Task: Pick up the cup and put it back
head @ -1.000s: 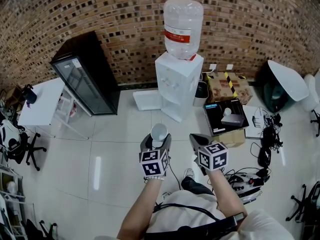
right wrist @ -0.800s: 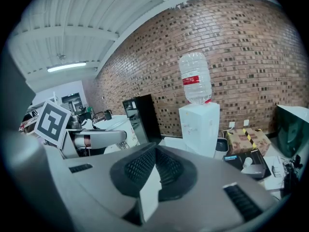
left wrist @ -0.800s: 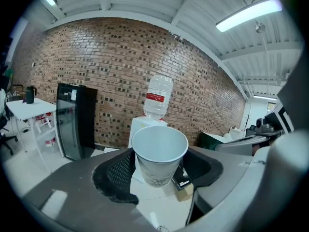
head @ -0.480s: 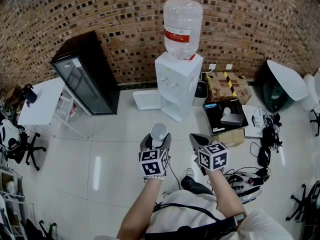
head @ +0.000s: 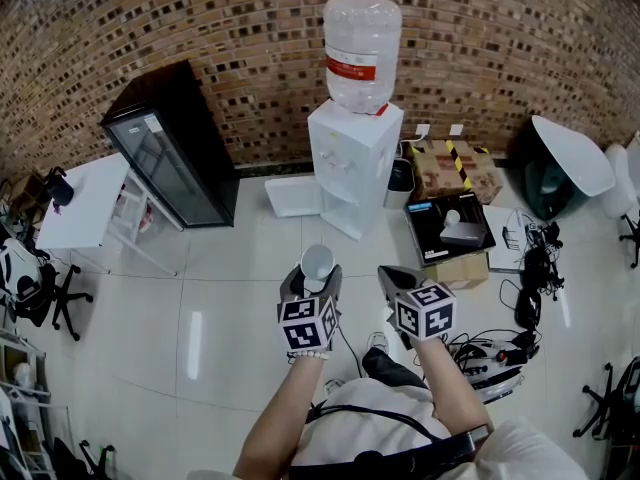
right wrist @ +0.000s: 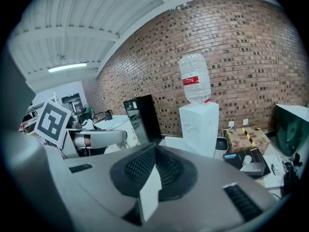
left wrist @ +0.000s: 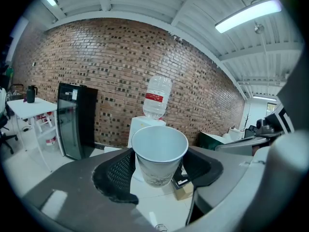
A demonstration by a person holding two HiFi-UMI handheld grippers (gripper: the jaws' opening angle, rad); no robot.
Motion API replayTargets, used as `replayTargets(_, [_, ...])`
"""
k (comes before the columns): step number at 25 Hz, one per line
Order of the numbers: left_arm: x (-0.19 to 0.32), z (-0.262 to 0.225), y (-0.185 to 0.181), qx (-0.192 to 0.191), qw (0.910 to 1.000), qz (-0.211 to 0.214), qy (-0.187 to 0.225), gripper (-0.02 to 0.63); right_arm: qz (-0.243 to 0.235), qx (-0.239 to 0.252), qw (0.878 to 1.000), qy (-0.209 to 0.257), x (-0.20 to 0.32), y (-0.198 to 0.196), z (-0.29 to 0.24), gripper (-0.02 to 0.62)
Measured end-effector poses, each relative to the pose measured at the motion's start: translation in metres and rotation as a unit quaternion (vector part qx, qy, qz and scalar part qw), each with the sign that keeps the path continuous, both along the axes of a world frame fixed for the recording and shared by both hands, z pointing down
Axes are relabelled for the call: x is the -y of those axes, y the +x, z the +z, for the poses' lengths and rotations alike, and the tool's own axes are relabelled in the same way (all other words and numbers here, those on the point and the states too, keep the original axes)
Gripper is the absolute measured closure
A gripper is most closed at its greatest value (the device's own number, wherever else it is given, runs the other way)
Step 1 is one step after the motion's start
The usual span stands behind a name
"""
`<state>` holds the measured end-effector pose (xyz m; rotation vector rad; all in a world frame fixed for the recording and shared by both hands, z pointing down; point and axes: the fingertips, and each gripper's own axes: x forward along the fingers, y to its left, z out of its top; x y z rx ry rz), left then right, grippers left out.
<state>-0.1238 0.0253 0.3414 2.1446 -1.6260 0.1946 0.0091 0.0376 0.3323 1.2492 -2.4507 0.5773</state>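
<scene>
A white paper cup [head: 317, 263] stands upright between the jaws of my left gripper [head: 314, 274], which is shut on its lower wall and holds it in the air above the floor. In the left gripper view the cup [left wrist: 159, 152] fills the middle, its open mouth up and empty, with the black pads [left wrist: 114, 174] on both sides. My right gripper [head: 391, 277] hangs level beside it on the right, shut, with nothing held; its dark pads [right wrist: 145, 167] meet. A white water dispenser [head: 352, 168] with a clear bottle [head: 360, 53] stands ahead at the brick wall.
A black glass-door fridge [head: 170, 148] stands left of the dispenser, a white table [head: 78, 206] further left. Cardboard boxes [head: 455, 171] and a black box [head: 449, 229] lie to the right, with cables [head: 505, 353] on the floor near my feet.
</scene>
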Motion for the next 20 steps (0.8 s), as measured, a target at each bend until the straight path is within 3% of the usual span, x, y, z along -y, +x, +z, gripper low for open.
replayTargets(20, [-0.019,0.002,0.000,-0.003,1.0000,0.000,-0.002,0.291,-0.010,-0.001,1.000,-0.003,-0.020,-0.006,0.004,0.584])
